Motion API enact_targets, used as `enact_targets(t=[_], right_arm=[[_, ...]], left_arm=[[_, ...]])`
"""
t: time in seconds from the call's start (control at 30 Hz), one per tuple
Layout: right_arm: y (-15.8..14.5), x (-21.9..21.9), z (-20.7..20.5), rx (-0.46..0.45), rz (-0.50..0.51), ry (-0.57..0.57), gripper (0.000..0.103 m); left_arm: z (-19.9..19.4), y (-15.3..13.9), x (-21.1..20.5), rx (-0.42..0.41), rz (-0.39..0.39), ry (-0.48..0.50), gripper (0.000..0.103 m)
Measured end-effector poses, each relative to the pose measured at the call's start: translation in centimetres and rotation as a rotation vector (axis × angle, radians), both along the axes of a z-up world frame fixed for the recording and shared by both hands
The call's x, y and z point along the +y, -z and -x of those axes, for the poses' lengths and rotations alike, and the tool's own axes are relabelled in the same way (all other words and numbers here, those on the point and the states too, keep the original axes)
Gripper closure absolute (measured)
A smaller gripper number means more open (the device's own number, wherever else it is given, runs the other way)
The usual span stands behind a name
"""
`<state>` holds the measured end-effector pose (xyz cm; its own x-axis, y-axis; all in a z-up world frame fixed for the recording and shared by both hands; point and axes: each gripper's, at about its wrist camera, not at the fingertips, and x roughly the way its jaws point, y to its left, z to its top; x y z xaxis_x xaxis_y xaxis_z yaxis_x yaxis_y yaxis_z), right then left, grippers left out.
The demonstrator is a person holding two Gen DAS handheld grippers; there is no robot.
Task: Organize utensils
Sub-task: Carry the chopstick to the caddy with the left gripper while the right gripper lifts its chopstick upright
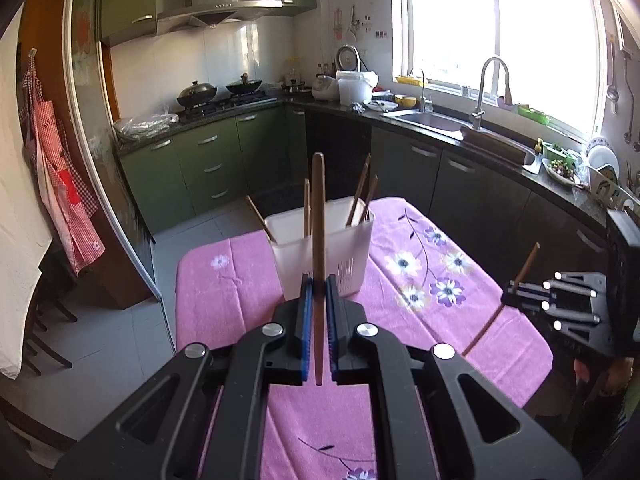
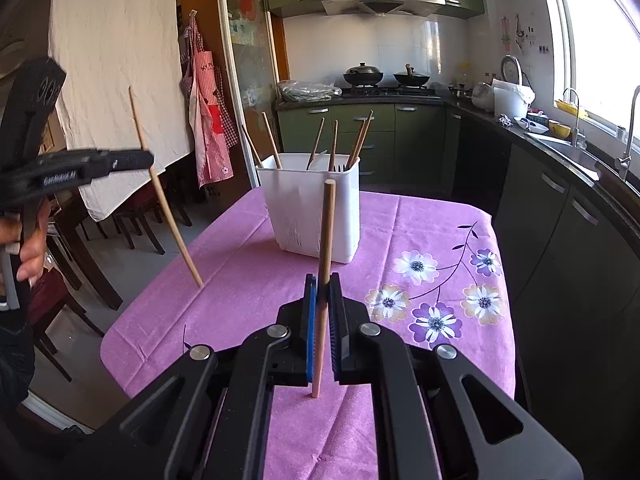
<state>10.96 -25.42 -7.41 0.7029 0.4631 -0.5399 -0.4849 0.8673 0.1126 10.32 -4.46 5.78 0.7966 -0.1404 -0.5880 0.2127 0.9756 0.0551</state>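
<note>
My left gripper (image 1: 318,284) is shut on a wooden chopstick (image 1: 318,240) that stands nearly upright between its blue pads, above the pink tablecloth. Behind it stands a white utensil holder (image 1: 324,256) with several chopsticks inside. My right gripper (image 2: 323,282) is shut on another wooden chopstick (image 2: 326,240), also near upright, short of the holder (image 2: 310,208). In the right wrist view the left gripper (image 2: 146,159) appears at the left edge with its chopstick (image 2: 168,208) slanting down. In the left wrist view the right gripper (image 1: 516,292) shows at the right with its chopstick (image 1: 528,260).
The table wears a pink flowered cloth (image 1: 460,312). Green kitchen cabinets, a stove with two woks (image 1: 220,92) and a sink (image 1: 436,120) under a bright window lie beyond. Dark chairs (image 2: 132,220) and a hanging apron (image 2: 208,120) are to the left. A person's hand (image 2: 28,248) holds the left gripper.
</note>
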Motion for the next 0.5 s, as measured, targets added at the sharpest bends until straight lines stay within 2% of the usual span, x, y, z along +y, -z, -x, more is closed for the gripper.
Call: enact_targets(t=[0.13, 0.27, 0.5], right_arm=[[0.1, -0.4, 0.0, 0.002, -0.013, 0.004, 0.096], [0.3, -1.1, -0.4, 0.006, -0.035, 0.01, 0.096], [0.5, -1.9, -0.3, 0.009, -0.072, 0.015, 0.096]], left_arm=[[-2.8, -3.6, 0.1, -0.053, 0.022, -0.003, 0.096], [-5.5, -6.2, -0.3, -0.103, 0.01, -0.025, 0.096], [-10.0, -8.5, -0.4, -0.162, 0.022, -0.053, 0.096]])
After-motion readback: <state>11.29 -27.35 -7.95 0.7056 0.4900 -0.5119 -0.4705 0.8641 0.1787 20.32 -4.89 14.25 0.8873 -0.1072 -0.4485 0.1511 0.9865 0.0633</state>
